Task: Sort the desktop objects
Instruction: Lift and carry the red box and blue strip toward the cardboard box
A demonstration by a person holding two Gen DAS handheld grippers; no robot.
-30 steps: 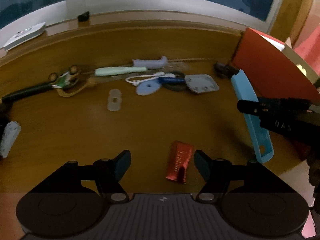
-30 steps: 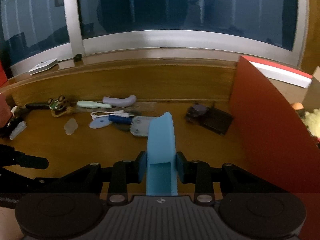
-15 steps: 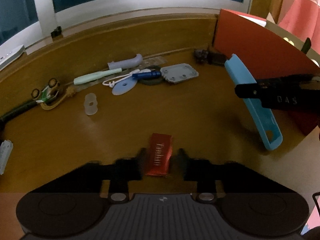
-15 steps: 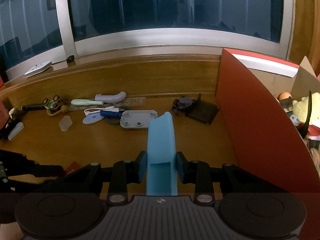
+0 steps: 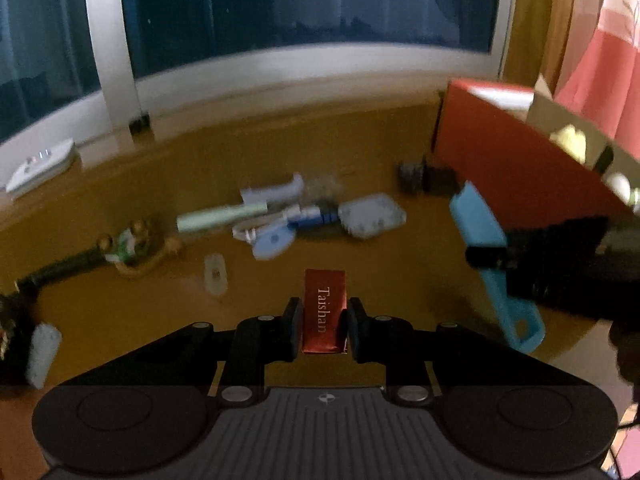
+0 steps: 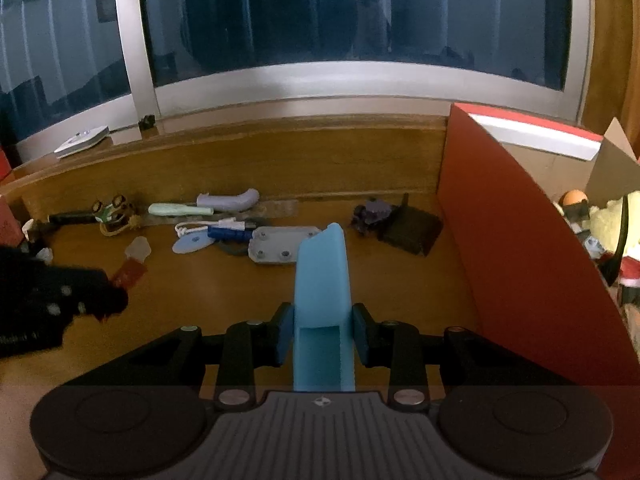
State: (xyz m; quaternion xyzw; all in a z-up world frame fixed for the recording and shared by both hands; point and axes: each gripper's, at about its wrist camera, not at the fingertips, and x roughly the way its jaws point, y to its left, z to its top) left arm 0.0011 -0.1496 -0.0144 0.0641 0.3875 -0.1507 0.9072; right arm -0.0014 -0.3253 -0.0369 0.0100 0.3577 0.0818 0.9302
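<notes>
Left claw (image 5: pixel 322 322): closed narrowly on one red packet (image 5: pixel 325 308), printed "Taishan"; the packet is held upright between the pads, clear of the wooden desk (image 5: pixel 120 300).
Right claw (image 6: pixel 322 330): clamped on one light blue scoop-shaped tool (image 6: pixel 322 276), which is pointed forward past the fingertips.
Red box (image 6: pixel 520 264): one, to the right of both claws, with its wall just beside the blue tool in the left wrist view.
Ahead of the claws: a row of loose items is spread on the desk, among them one grey plate (image 6: pixel 280 245), one mint-green handle (image 6: pixel 180 210), one lilac handle (image 6: pixel 228 200), one blue disc (image 6: pixel 191 245) and one clear piece (image 6: pixel 138 249).
Right of the grey plate: one dark block (image 6: pixel 410 232).
</notes>
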